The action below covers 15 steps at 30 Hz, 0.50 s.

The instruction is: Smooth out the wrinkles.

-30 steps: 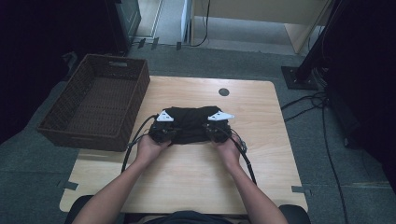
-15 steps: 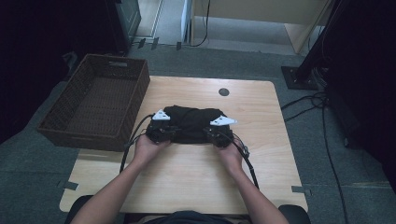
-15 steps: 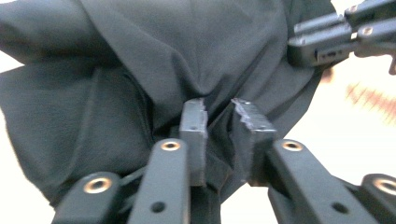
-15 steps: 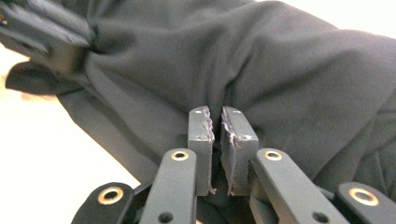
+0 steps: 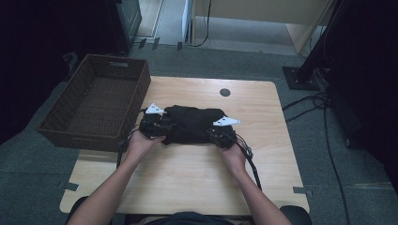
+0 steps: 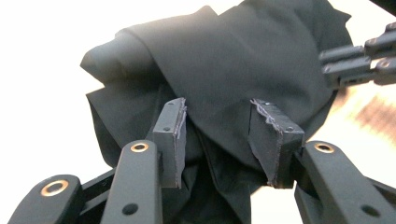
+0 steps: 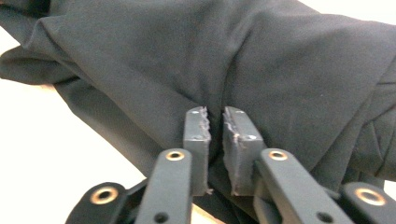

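**Black cloth between both grippers at the middle of the table**

A folded black cloth (image 5: pixel 190 124) lies on the wooden table (image 5: pixel 187 183), a little beyond its middle, just right of the brown wicker basket (image 5: pixel 96 103). The left gripper (image 5: pixel 157 125) stands at the left end of the cloth and the right gripper (image 5: pixel 220 133) at its right end.

In the left gripper view the two pads (image 6: pixel 173 135) stand clearly apart. A fold of the cloth (image 6: pixel 224 70) rises between them, but the pads do not press on it; these jaws have just been opening and the cloth is released. The right gripper (image 6: pixel 359 63) is seen at the far edge of the cloth.

In the right gripper view the pads (image 7: pixel 198 135) are close together with a narrow gap. A thin ridge of the cloth (image 7: pixel 261 60) sits in this gap. These jaws have also just been opening a little, and I cannot tell if they still pinch the fabric.

Both forearms come in from the near edge of the table. Each hand (image 5: pixel 141 145) holds its gripper from behind, low over the table, and the jaws point toward the cloth from either side.
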Tool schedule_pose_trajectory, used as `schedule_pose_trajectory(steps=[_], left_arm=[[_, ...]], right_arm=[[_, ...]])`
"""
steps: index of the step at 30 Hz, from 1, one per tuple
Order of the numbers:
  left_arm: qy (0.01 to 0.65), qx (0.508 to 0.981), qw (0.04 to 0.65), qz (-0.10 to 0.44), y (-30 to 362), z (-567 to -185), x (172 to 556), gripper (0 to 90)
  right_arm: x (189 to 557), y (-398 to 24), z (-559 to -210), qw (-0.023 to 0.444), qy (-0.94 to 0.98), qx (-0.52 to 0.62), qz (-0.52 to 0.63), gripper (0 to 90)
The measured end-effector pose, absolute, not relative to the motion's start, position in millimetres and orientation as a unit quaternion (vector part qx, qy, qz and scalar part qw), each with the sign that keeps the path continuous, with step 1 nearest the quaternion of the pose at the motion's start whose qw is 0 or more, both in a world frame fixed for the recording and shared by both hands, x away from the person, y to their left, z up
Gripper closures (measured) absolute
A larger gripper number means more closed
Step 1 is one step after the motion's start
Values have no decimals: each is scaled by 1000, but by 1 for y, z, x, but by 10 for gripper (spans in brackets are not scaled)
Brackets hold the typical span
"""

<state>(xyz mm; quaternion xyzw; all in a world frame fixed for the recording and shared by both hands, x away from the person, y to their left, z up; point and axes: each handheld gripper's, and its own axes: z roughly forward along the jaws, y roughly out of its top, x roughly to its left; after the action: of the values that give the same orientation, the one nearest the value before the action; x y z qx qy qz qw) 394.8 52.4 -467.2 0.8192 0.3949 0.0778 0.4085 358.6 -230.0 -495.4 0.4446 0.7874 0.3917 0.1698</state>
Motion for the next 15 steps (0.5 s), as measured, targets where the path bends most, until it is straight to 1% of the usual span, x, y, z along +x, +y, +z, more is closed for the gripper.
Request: schedule_pose_trajectory(steps=[1, 2, 3, 4, 5, 6, 7, 8, 9, 10, 12, 13, 14, 15], left_arm=[[394, 820, 407, 77, 51, -469, 395, 566], [392, 823, 404, 78, 50, -472, 397, 588], [391, 824, 404, 75, 49, -473, 397, 624], [391, 824, 404, 75, 49, -473, 397, 668], [387, 828, 398, 79, 49, -474, 398, 712], [387, 828, 398, 79, 49, -474, 398, 758], [390, 826, 400, 73, 50, -475, 400, 795], [390, 826, 400, 73, 50, -475, 400, 835], [391, 825, 401, 68, 51, -474, 400, 835], [390, 826, 401, 70, 50, -473, 400, 873], [388, 825, 404, 73, 46, -471, 399, 879], [385, 825, 408, 71, 45, -471, 398, 881], [385, 825, 408, 71, 45, -471, 398, 883], [381, 826, 410, 69, 44, -469, 397, 883]], right_arm=[[359, -232, -494, 168, 789, 442, 394, 710], [359, -232, -494, 168, 790, 441, 392, 674], [359, -232, -495, 167, 790, 441, 392, 638], [359, -232, -495, 167, 790, 441, 392, 638], [358, -233, -494, 179, 790, 436, 393, 572], [358, -233, -494, 179, 790, 436, 393, 572], [356, -234, -490, 190, 786, 435, 397, 527], [356, -234, -490, 190, 786, 435, 397, 527], [356, -235, -489, 196, 782, 435, 401, 506], [358, -236, -487, 201, 779, 431, 409, 477], [362, -233, -489, 203, 779, 433, 406, 473], [363, -231, -491, 200, 780, 435, 402, 490], [365, -229, -493, 203, 783, 433, 397, 538], [366, -226, -494, 204, 784, 436, 393, 609]])
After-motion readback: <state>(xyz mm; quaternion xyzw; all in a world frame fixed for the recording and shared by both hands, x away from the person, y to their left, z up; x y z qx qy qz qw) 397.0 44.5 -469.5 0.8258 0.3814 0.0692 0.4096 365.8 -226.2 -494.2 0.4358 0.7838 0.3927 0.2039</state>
